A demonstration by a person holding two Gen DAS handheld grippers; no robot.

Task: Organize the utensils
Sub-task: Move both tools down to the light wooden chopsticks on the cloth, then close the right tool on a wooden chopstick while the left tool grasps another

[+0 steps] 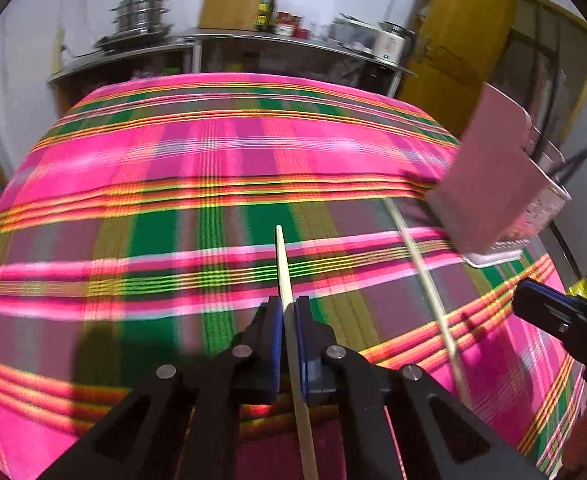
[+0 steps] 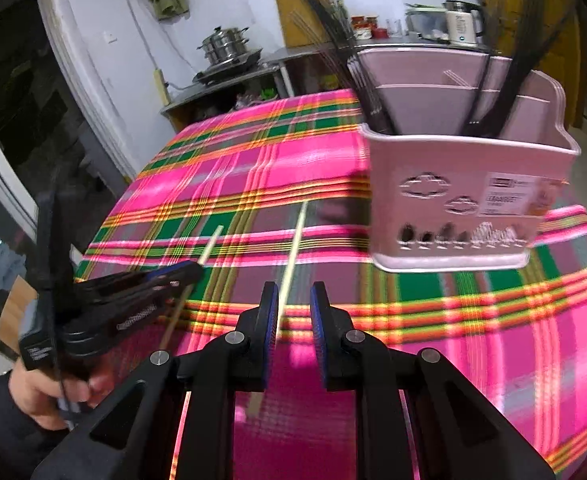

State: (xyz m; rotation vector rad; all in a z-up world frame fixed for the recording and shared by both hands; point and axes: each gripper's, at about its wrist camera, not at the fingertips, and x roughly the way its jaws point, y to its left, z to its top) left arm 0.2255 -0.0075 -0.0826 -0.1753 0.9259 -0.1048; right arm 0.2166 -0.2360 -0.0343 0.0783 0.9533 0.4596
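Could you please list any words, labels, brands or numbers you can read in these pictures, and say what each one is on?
None can be read.
White sticker on the pink utensil holder: printed lines and a code, too blurred.
White kettle on the back counter: a small mark, too small.
Bottle label on the counter: blurred.

The near end of the chopstick (image 1: 286, 284) clamped in the left gripper (image 1: 289, 308) runs off the bottom edge of the left wrist view. The second chopstick (image 2: 291, 264) passes behind the right gripper (image 2: 293, 300), its lower stretch hidden by the left-hand finger (image 2: 267, 320); whether it touches that pad is unclear. The pink utensil holder (image 2: 465, 200) has a label (image 2: 513, 194) too smeared to read. The dark utensils (image 2: 513, 64) standing in it, possibly chopsticks, leave the top edge. The plaid tablecloth (image 1: 173, 184) is motion-blurred.
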